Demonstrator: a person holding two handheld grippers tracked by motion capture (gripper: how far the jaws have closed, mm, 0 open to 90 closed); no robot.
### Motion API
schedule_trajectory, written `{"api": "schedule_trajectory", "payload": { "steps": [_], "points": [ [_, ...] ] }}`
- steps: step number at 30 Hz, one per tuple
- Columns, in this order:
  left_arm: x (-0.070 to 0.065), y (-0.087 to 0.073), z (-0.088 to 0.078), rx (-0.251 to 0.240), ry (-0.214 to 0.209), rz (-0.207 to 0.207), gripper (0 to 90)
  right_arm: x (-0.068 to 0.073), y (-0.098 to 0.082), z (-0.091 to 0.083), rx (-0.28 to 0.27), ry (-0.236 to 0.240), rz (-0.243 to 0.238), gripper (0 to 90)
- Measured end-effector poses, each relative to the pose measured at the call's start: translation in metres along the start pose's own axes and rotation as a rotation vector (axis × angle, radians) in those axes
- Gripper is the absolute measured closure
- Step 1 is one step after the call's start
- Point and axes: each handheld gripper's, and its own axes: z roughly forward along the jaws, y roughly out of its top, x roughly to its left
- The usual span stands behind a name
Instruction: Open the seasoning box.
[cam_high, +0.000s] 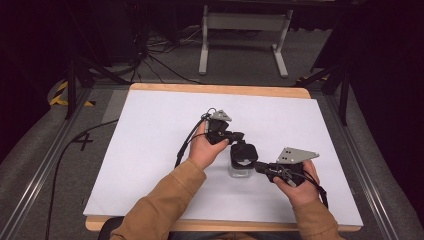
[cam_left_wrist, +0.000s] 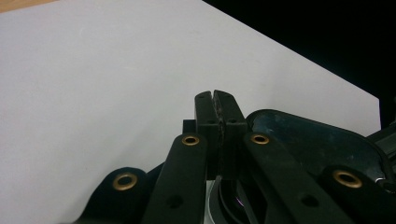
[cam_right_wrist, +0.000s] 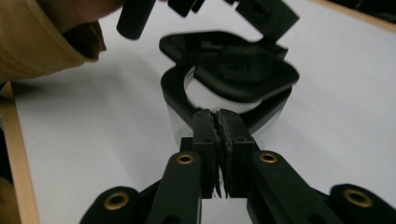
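Black-lidded clear container (cam_high: 242, 159) mid-bench (cam_high: 150, 150), flanked by both tools: left tool (cam_high: 239, 136) clenched at the raised lid, right tool (cam_high: 261, 167) clenched at the rim, seemingly steadying it for opening

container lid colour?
Black, glossy. The lid shows best in the right gripper view, half lifted above the container's black rim.

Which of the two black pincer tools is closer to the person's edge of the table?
The right gripper, beside the black-lidded clear container; the left gripper sits farther up the white table.
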Motion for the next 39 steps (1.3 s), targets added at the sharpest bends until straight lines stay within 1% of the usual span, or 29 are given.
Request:
{"api": "schedule_trajectory", "payload": {
  "steps": [1,2,3,4,5,7,9,11,12,13,14,15,16,17,19,22,25,27,28,31,33,34,35,36,37,39],
  "points": [
    [0.000,0.000,0.000,0.004,0.004,0.006,89.8,0.000,0.002,0.001,-0.017,-0.012,-0.006,88.9],
    [-0.001,0.000,-0.001,0.006,0.011,0.017,89.7,0.000,0.003,0.001,-0.024,-0.017,-0.009,89.5],
    [-0.001,0.000,-0.002,0.009,0.015,0.019,89.0,0.000,0.004,0.002,-0.036,-0.021,-0.013,89.7],
    [-0.002,-0.001,-0.004,0.014,0.023,0.018,86.4,0.000,0.005,0.002,-0.046,-0.023,-0.017,89.8],
    [-0.003,-0.001,-0.007,0.003,0.028,0.020,84.4,0.001,0.006,0.002,-0.050,-0.021,-0.017,89.9],
    [-0.005,0.000,-0.017,-0.027,0.037,0.016,84.0,0.001,0.009,0.001,-0.060,-0.021,-0.022,89.9],
    [-0.008,0.002,-0.031,-0.042,0.046,0.018,84.2,-0.001,0.011,0.000,-0.069,-0.023,-0.026,89.9],
    [-0.013,0.003,-0.043,-0.045,0.046,0.025,85.0,-0.003,0.013,0.000,-0.078,-0.025,-0.027,89.9],
    [-0.013,0.003,-0.043,-0.045,0.046,0.025,85.8,-0.004,0.014,-0.001,-0.080,-0.028,-0.025,89.9],
    [-0.016,0.004,-0.050,-0.040,0.050,0.037,85.8,-0.004,0.014,-0.001,-0.080,-0.028,-0.025,89.9],
    [-0.020,0.004,-0.056,-0.037,0.049,0.040,86.7,-0.005,0.016,0.000,-0.084,-0.026,-0.025,89.9],
    [-0.022,0.003,-0.060,-0.030,0.046,0.042,87.9,-0.007,0.018,-0.001,-0.091,-0.029,-0.028,89.9],
    [-0.024,0.003,-0.065,-0.024,0.031,0.031,89.2,-0.007,0.019,-0.001,-0.095,-0.029,-0.027,89.9],
    [-0.028,0.002,-0.070,-0.015,-0.006,0.022,89.5,-0.008,0.020,-0.001,-0.100,-0.030,-0.026,89.9],
    [-0.034,0.002,-0.075,0.013,-0.022,0.034,89.7,-0.011,0.023,0.000,-0.111,-0.030,-0.025,89.9],
    [-0.045,-0.002,-0.074,0.078,-0.069,0.056,89.7,-0.013,0.028,0.001,-0.122,-0.036,-0.030,89.9],
    [-0.051,-0.007,-0.064,0.128,-0.087,0.075,89.8,-0.016,0.031,0.003,-0.132,-0.034,-0.029,89.9],
    [-0.052,-0.010,-0.058,0.144,-0.096,0.066,89.8,-0.017,0.033,0.004,-0.134,-0.032,-0.030,89.8],
    [-0.053,-0.012,-0.053,0.141,-0.100,0.057,89.8,-0.017,0.033,0.005,-0.135,-0.030,-0.028,89.8],
    [-0.053,-0.018,-0.041,0.175,-0.086,0.066,89.8,-0.019,0.035,0.008,-0.138,-0.032,-0.030,89.8],
    [-0.051,-0.022,-0.035,0.183,-0.072,0.062,89.8,-0.020,0.036,0.010,-0.138,-0.030,-0.027,89.8],
    [-0.049,-0.023,-0.033,0.186,-0.065,0.056,89.8,-0.020,0.036,0.011,-0.136,-0.029,-0.024,89.8],
    [-0.048,-0.024,-0.031,0.175,-0.072,0.044,89.8,-0.021,0.037,0.012,-0.136,-0.031,-0.028,89.8],
    [-0.047,-0.024,-0.031,0.176,-0.084,0.029,89.8,-0.022,0.038,0.013,-0.132,-0.033,-0.026,89.8],
    [-0.047,-0.024,-0.031,0.178,-0.083,0.022,89.8,-0.023,0.039,0.015,-0.133,-0.037,-0.033,89.8],
    [-0.046,-0.024,-0.031,0.179,-0.082,0.020,89.9,-0.025,0.040,0.018,-0.126,-0.039,-0.031,89.8]
  ]
}}
